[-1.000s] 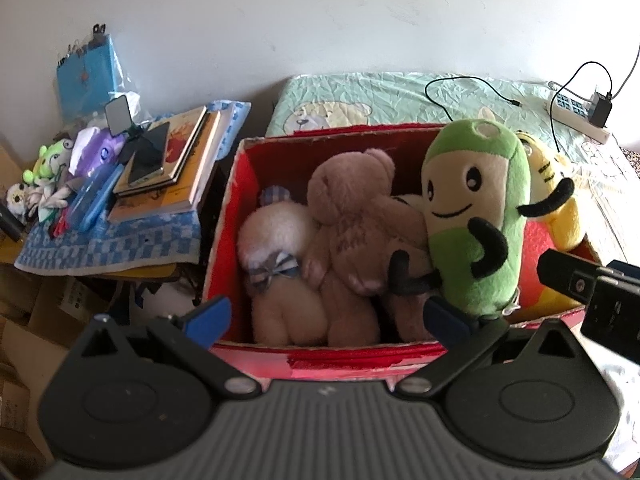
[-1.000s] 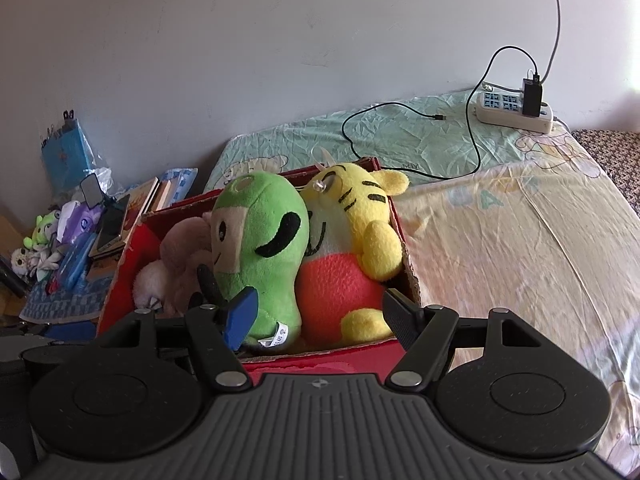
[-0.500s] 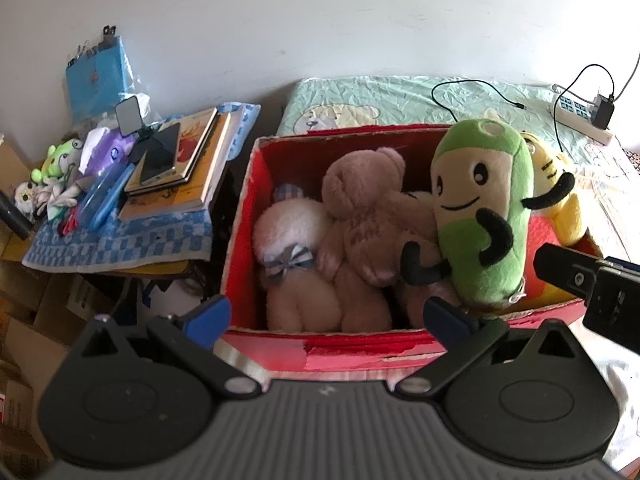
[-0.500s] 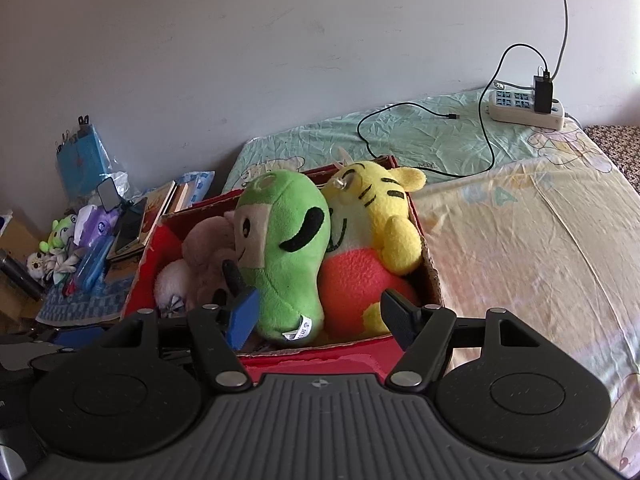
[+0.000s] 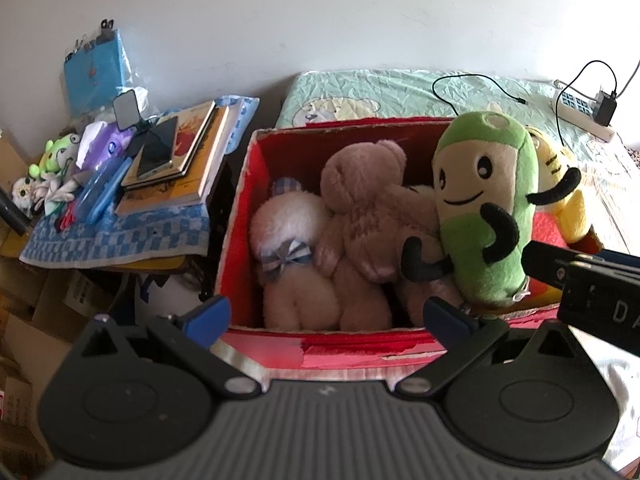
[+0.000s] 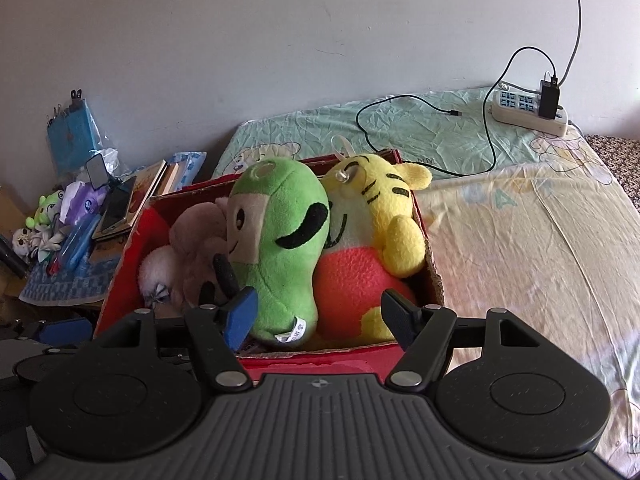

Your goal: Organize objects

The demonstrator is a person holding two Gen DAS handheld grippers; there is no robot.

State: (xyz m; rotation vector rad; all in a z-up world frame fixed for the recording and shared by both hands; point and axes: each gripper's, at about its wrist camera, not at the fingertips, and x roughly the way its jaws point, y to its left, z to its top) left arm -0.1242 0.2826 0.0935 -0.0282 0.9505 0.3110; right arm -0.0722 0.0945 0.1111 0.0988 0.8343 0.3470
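Observation:
A red cardboard box (image 5: 240, 216) (image 6: 120, 280) sits on the bed and holds several plush toys. A green bean-shaped plush (image 5: 484, 208) (image 6: 280, 240) stands upright beside a yellow and orange tiger plush (image 6: 372, 240) (image 5: 560, 184). A brown bear (image 5: 368, 208) and a white fluffy toy with a checked bow (image 5: 288, 240) lie at the box's left. My left gripper (image 5: 326, 316) is open in front of the box's near wall, holding nothing. My right gripper (image 6: 320, 308) is open just short of the box's near right corner, empty too.
A side table (image 5: 120, 232) with a blue checked cloth left of the box carries books, a phone (image 5: 158, 148), pens and small plush toys. A power strip (image 6: 528, 110) with a black cable (image 6: 420, 136) lies on the bed by the wall. Cardboard boxes (image 5: 36, 312) stand at the lower left.
Both grippers have drawn back from the box and a little upward, so the box looks smaller and more of the bed and side table shows. Both stay open; the toys have not moved.

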